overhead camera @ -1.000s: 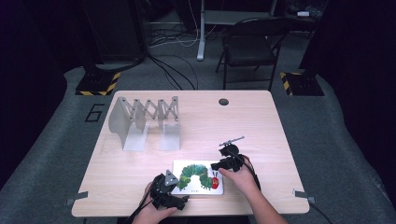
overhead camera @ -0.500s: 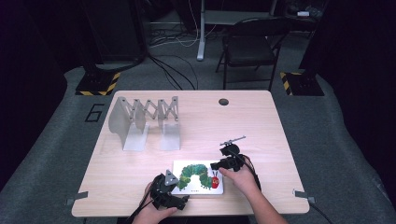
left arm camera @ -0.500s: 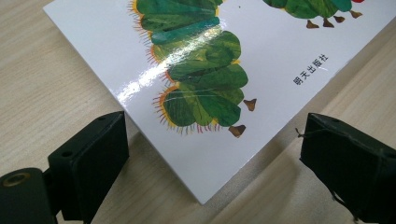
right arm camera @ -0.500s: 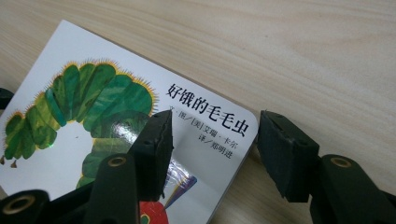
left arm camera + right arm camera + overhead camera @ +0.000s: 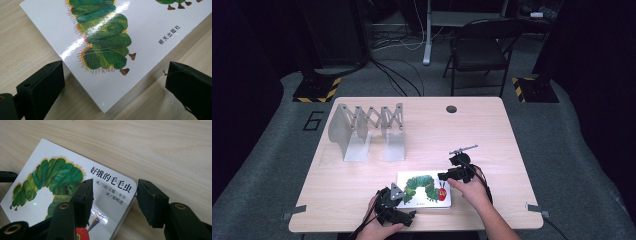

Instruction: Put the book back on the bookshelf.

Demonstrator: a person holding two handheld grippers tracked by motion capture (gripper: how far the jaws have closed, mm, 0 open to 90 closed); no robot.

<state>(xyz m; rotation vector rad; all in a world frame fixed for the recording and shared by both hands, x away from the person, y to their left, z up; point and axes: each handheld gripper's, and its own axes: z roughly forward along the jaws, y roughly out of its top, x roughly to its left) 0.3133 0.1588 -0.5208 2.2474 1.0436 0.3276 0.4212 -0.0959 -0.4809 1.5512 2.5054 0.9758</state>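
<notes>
The caterpillar picture book (image 5: 424,189) lies flat at the table's (image 5: 492,135) six o'clock edge. Left gripper (image 5: 112,82), jaws just widened, straddles its corner untouched; right gripper (image 5: 113,200), half-open, seemingly steadies the cover.

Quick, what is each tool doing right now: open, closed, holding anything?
Left tool: open, jaws either side of a corner of the caterpillar picture book, not gripping.
Right tool: open, straddling the book's edge, one jaw over the cover, not gripping.

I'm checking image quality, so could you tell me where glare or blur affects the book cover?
Left gripper view: a bright diagonal glare streak crosses the book, print still sharp. Right gripper view: one small glint near the fingers. High view: soft, cover text unreadable.
</notes>
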